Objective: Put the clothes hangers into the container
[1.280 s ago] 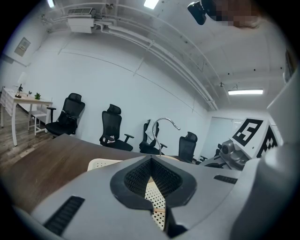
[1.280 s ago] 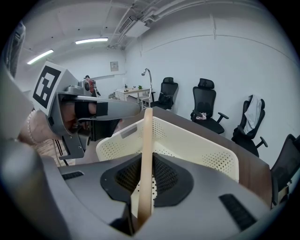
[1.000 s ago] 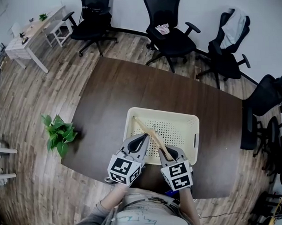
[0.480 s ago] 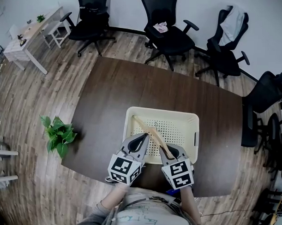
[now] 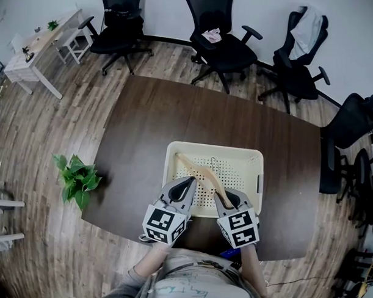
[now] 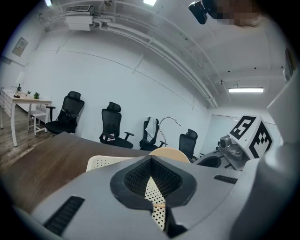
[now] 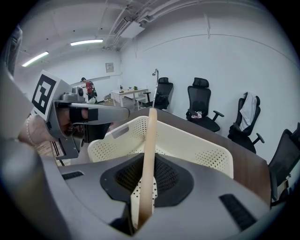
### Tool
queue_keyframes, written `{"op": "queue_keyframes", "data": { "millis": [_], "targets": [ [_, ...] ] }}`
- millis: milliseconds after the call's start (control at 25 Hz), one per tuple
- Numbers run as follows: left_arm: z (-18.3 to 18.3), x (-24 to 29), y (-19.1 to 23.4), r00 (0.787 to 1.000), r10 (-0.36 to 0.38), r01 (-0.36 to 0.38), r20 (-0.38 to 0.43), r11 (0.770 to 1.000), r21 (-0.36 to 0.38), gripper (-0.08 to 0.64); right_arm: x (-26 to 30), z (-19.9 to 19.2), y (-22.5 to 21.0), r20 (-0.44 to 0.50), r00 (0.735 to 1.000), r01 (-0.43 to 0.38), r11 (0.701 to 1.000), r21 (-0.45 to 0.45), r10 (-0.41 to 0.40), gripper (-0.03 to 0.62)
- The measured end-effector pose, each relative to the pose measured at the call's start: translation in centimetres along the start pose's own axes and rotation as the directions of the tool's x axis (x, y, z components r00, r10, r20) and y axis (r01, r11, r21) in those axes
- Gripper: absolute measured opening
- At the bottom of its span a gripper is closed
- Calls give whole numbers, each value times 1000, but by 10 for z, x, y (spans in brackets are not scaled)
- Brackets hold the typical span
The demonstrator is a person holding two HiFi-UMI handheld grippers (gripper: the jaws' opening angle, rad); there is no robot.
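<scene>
A wooden clothes hanger (image 5: 201, 172) with a metal hook (image 5: 213, 162) slants over the cream perforated basket (image 5: 250, 158). My right gripper (image 5: 225, 199) is shut on its near end at the basket's front rim. In the right gripper view the hanger (image 7: 150, 150) rises on edge from between the jaws, above the basket (image 7: 197, 143). My left gripper (image 5: 184, 189) hovers over the front left of the basket, shut and holding nothing. In the left gripper view the hanger's arc (image 6: 171, 153) and hook (image 6: 169, 121) show beyond the jaws (image 6: 158, 213), with the right gripper (image 6: 241, 140) at the right.
The basket sits on a dark brown table (image 5: 157, 126). Black office chairs (image 5: 223, 46) ring the far side and the right. A potted plant (image 5: 78, 177) stands on the floor at the left, and a white desk (image 5: 37, 48) at the far left.
My right gripper has shifted slightly to the right with the hanger, and the metal hook now shows over the basket floor. The left gripper has stayed still.
</scene>
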State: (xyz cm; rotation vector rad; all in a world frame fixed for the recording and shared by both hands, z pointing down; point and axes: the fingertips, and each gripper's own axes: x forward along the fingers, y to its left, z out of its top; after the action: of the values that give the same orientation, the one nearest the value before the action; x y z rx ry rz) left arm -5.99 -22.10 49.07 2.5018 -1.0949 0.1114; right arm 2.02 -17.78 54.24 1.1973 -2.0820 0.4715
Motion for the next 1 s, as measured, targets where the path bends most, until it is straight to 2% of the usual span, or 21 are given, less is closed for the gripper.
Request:
{"op": "queue_keyframes", "data": {
  "millis": [1000],
  "targets": [
    [-10, 7, -1, 999, -12, 12, -37, 1000, 7, 11, 8, -8, -33, -23, 999, 49, 998, 26, -48, 71]
  ]
}}
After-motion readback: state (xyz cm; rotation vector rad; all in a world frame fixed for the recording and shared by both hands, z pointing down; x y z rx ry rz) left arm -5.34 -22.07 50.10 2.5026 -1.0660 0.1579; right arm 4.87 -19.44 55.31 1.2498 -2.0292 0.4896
